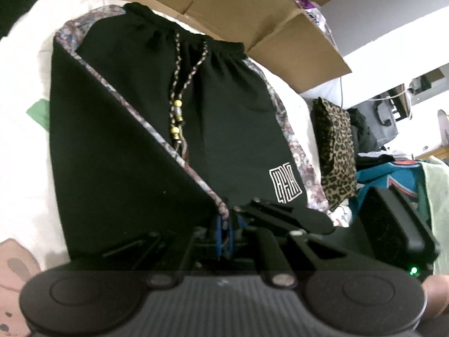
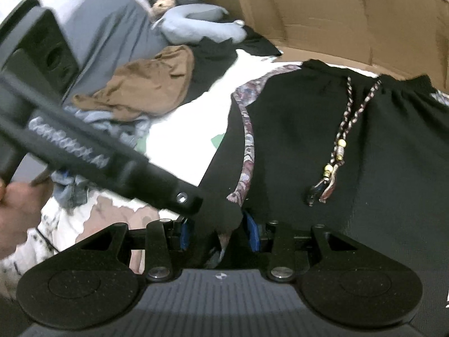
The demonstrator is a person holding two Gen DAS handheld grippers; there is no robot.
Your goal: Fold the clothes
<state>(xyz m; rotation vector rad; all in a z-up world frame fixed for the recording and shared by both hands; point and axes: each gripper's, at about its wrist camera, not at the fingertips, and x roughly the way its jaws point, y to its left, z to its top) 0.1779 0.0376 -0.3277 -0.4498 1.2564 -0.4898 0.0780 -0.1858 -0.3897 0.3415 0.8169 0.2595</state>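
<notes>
The black shorts are spread on the white bedsheet, one leg folded across. Its patterned hem is pinched tightly by the left gripper. The right gripper is seen half open around the same hem.

Left gripper: blue-padded fingers closed together, pinching a fabric edge. Right gripper: blue pads parted, fabric lying between them. The two grippers cross just beside each other, left over right.
</notes>
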